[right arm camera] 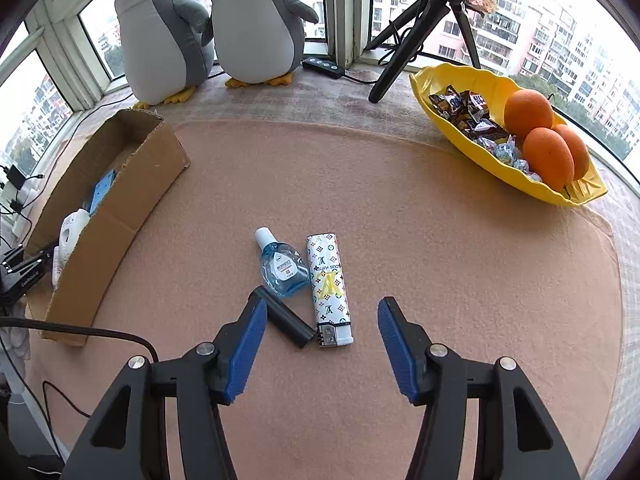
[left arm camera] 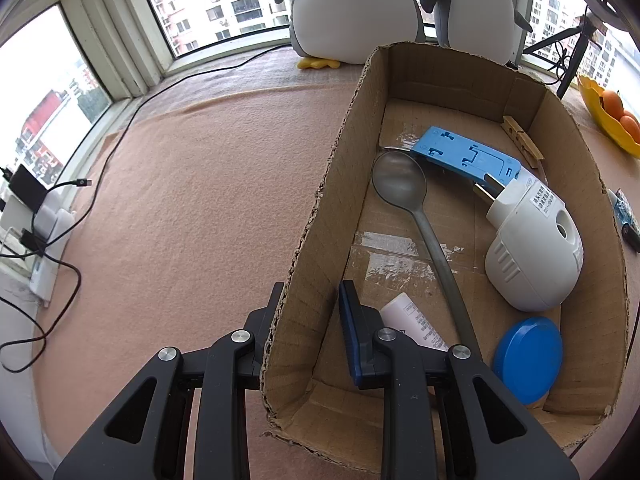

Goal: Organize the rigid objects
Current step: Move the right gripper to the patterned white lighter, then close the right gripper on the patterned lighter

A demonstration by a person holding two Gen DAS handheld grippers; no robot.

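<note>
Box filling up, three bits still out on the mat

Left gripper [left arm camera: 310, 320] pinches the cardboard box [left arm camera: 320, 216] wall (spoon [left arm camera: 400, 184], blue lid [left arm camera: 528, 358], white gadget [left arm camera: 532, 256] inside); right gripper [right arm camera: 322, 344] hangs half-open, lighter [right arm camera: 329, 288] between its fingers.

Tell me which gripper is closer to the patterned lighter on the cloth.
Right. The right gripper hovers open just above the lighter, which lies between its fingers. The left gripper is off at the cardboard box, clamped on its wall.

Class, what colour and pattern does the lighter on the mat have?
The lighter is white with a small multicoloured monogram print; the right wrist view shows it best.
</note>
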